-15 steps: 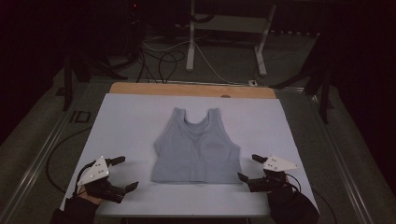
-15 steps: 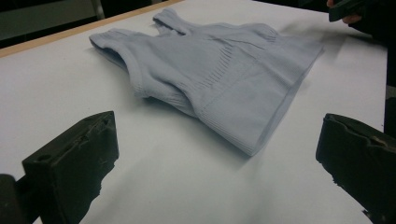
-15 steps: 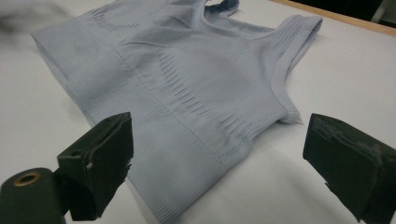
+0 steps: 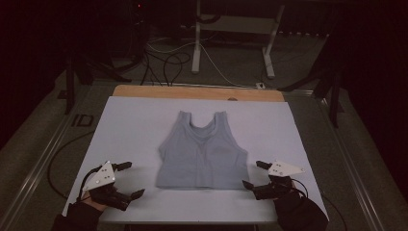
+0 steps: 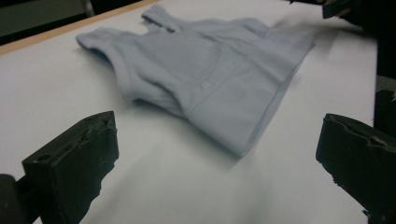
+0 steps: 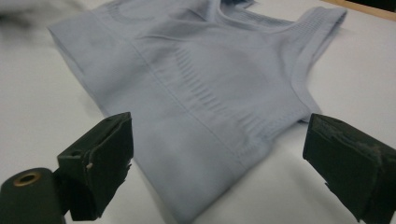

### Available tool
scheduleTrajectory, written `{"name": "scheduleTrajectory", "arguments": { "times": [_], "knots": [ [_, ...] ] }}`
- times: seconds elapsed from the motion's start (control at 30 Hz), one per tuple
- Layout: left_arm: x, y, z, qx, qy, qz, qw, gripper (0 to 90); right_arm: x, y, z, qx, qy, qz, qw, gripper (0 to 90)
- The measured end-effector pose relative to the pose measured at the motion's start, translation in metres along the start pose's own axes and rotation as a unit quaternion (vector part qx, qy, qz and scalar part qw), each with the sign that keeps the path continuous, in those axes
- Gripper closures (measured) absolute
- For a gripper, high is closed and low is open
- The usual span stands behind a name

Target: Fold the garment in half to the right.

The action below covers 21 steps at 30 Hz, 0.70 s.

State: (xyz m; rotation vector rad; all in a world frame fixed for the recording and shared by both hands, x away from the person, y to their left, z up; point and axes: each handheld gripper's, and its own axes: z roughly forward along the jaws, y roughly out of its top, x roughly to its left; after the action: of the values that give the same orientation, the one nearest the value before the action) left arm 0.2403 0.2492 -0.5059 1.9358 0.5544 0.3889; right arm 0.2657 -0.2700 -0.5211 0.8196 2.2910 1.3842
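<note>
This looks like a lab or recording room set up for tests: a dim space with a desk (image 4: 144,125) under a plain white sheet, black cables (image 4: 166,62) looping over a grey carpeted floor (image 4: 231,57), the white metal legs of a stand (image 4: 197,43) behind, and dark tripod legs (image 4: 332,82) beside it

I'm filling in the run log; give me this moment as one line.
left claw: open, empty | right claw: open, empty | tank top: flat on white sheet, between claws, untouched | stage: before first grasp
</note>
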Motion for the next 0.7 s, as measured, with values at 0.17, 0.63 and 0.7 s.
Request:
{"name": "scheduleTrajectory", "arguments": {
  "times": [0.17,0.63,0.7],
  "knots": [
    [-0.004,0.009,0.001,0.003,-0.012,0.008,0.9999,0.3,0.003,0.009,-0.005,-0.011,0.0,-0.002,0.9999,8.6],
    [-0.006,0.034,-0.007,-0.003,-0.022,0.011,0.9997,0.3,0.009,0.047,-0.022,-0.012,0.001,-0.025,0.9996,8.7],
    [-0.006,0.039,-0.008,-0.004,-0.022,0.012,0.9997,0.3,0.009,0.057,-0.024,-0.018,0.0,-0.031,0.9993,8.7]
  ]
}}
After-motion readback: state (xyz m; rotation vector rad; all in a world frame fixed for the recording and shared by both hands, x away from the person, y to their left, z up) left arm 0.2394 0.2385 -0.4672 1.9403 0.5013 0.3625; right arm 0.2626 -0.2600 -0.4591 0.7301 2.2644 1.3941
